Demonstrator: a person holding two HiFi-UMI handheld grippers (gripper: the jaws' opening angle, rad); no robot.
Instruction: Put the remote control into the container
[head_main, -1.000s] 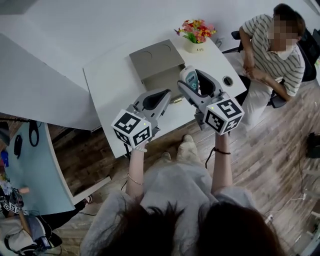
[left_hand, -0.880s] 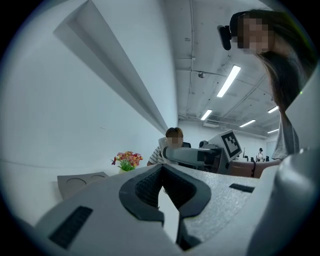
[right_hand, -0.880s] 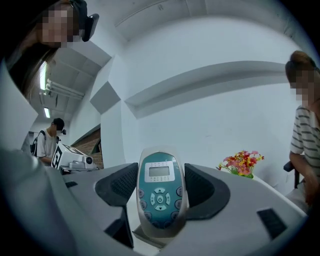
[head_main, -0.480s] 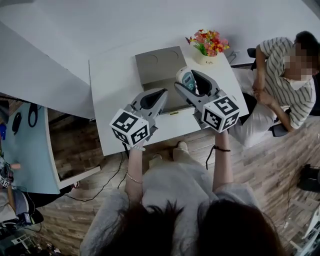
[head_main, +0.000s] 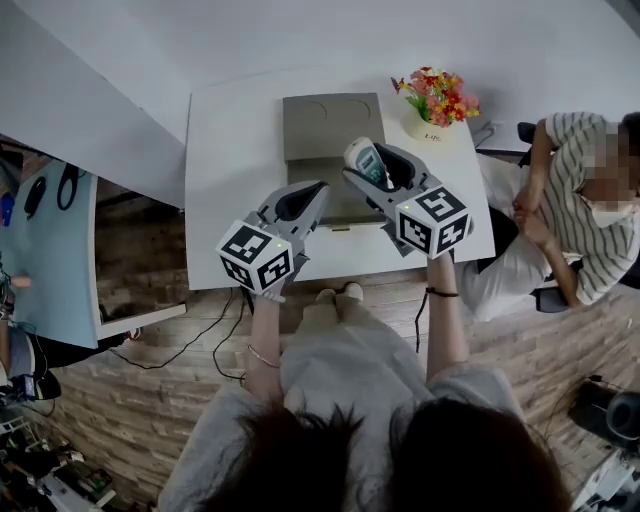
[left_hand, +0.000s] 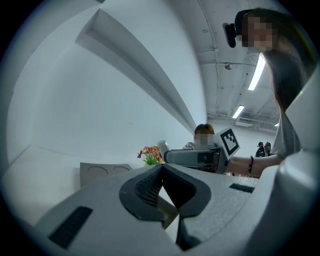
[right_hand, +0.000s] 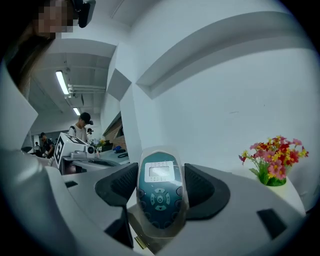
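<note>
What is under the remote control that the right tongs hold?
The grey container on the white table lies below the remote control. The right tongs cover part of its inside.

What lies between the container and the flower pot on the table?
Nothing: in the head view, only bare white table separates the container from the flower pot.

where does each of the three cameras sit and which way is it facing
Head view: on the person's head, looking steeply down at the white table, the grey container, the left tongs, the right tongs, both arms and hair.
Left gripper view: rides the left tongs, shut with nothing between them, facing across the table toward the flowers; the person's forearm shows at right.
Right gripper view: rides the right tongs, shut on the remote control, facing the wall.
Shared: both gripper views show the flowers.
</note>
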